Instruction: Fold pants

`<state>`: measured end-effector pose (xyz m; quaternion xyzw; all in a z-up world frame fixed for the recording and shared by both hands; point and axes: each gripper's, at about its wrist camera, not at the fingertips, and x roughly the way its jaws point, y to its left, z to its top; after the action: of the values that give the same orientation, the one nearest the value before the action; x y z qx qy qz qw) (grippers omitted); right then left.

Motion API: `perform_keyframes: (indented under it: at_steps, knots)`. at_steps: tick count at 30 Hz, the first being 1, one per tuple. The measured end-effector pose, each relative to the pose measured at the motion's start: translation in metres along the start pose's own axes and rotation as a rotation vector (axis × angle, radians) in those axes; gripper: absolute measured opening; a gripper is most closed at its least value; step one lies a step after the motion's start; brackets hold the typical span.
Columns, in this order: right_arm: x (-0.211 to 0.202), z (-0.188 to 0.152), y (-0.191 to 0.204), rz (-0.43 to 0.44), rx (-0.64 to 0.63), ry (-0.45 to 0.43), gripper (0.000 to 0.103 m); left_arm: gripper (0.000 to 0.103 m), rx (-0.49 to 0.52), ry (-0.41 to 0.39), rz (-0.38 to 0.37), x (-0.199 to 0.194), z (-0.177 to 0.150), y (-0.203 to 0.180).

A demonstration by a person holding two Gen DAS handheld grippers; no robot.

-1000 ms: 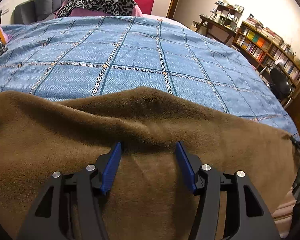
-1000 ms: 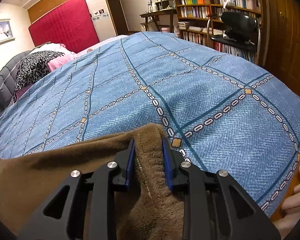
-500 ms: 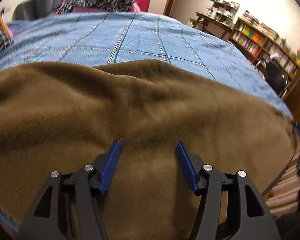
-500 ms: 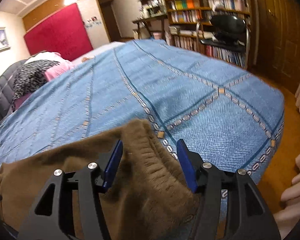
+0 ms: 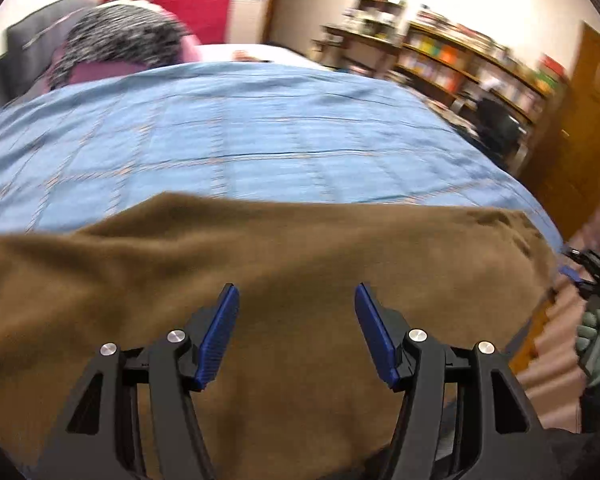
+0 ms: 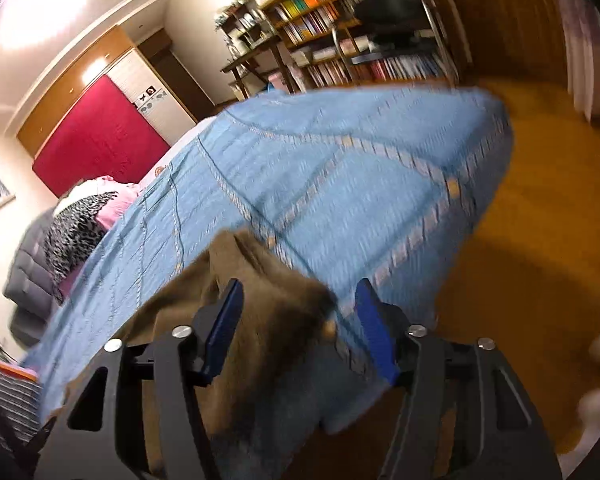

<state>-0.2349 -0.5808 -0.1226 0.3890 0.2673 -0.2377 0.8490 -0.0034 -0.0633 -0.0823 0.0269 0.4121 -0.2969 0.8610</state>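
The brown fleece pants [image 5: 300, 264] lie spread across the near part of a bed with a blue patterned cover [image 5: 260, 136]. My left gripper [image 5: 296, 300] is open and empty, its blue pads just above the brown cloth. In the right wrist view one end of the pants [image 6: 260, 280] lies bunched at the bed's corner. My right gripper [image 6: 298, 304] is open and empty, over that end and tilted. It also shows at the far right of the left wrist view [image 5: 588, 272].
Pillows with a leopard-print cloth [image 6: 76, 232] lie at the head of the bed by a red headboard [image 6: 100, 136]. Bookshelves [image 6: 340, 32] and a black chair [image 6: 388, 4] stand past the bed. Orange wood floor [image 6: 520, 240] lies right of the bed's edge.
My right gripper opened and let go of the end of the pants, then pulled back and tilted. My left gripper stayed open and drew back; more blue cover shows again.
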Motion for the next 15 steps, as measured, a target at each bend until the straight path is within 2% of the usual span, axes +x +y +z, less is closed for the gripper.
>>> perform_keyframes:
  at_steps: [4, 6, 10, 12, 15]
  knots:
    - [0.014, -0.013, -0.004, 0.054, 0.041, 0.047, 0.068, 0.06, 0.039, 0.003, -0.058, 0.011, 0.01, -0.026]
    - [0.019, -0.012, 0.0, 0.059, 0.027, 0.029, 0.069, 0.06, 0.027, 0.002, -0.092, 0.015, 0.015, -0.034]
    - [0.023, -0.008, 0.013, 0.086, -0.011, 0.011, 0.069, 0.061, 0.024, -0.001, -0.112, 0.021, 0.022, -0.047]
    - [0.025, -0.006, 0.02, 0.052, -0.052, 0.001, 0.069, 0.062, 0.021, 0.007, -0.118, 0.025, 0.022, -0.049]
    - [0.039, -0.007, 0.015, 0.015, -0.046, 0.006, 0.068, 0.062, 0.01, 0.029, -0.12, 0.032, 0.02, -0.05]
